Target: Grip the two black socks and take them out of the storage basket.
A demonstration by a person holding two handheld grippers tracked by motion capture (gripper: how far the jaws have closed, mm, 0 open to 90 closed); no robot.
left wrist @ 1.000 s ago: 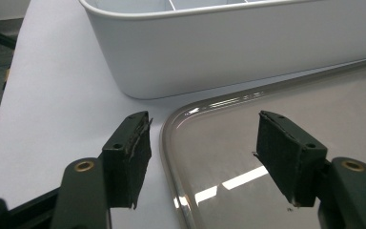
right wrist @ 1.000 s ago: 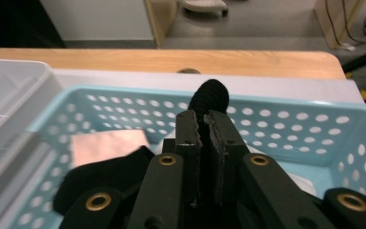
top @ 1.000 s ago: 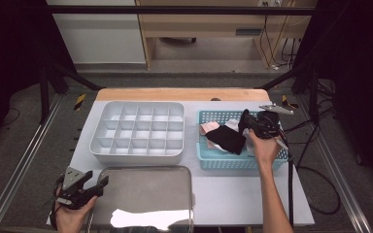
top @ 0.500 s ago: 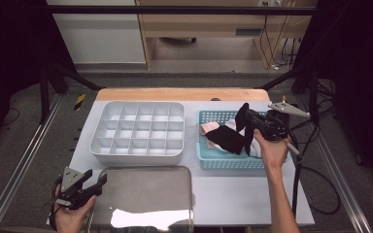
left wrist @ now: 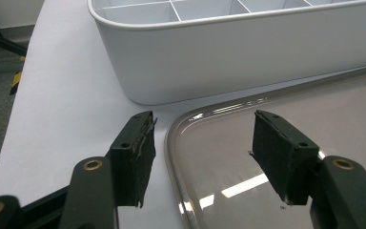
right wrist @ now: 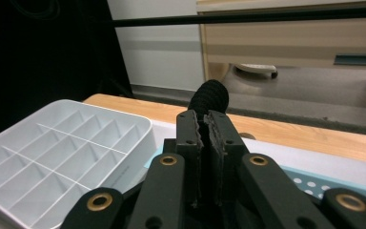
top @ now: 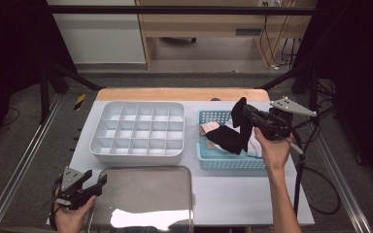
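Right gripper (top: pixel 243 112): raised over the blue basket's right part, held level and pointing toward the divided organizer; in the right gripper view its jaws are pressed together on a pinch of black fabric.
Black sock (top: pixel 233 138): gripped near one end; a rounded tip pokes out past the jaws (right wrist: pixel 210 98), and the rest hangs down in the high view, its lower part draped on the other laundry in the basket.
Blue basket (top: pixel 233 164): perforated plastic, just to the right of the divided organizer; it holds a pinkish piece (top: pixel 209 129) at its left end and something white under the sock.
Divided organizer (top: pixel 137 133): white tray of small square compartments, the landmark at the middle of the table; all compartments that can be seen are bare.
Metal tray (top: pixel 145 194): shiny and shallow, directly in front of the organizer on the person's side, nearly touching its wall in the left gripper view.
Left gripper (top: pixel 95 183): at the metal tray's near-left corner, jaws spread wide with nothing between them, after a slight narrowing; one pad (left wrist: pixel 138 152) over the white tabletop, the other over the tray's surface.
Table (top: pixel 233 194): white top, with a wooden strip behind the organizer.
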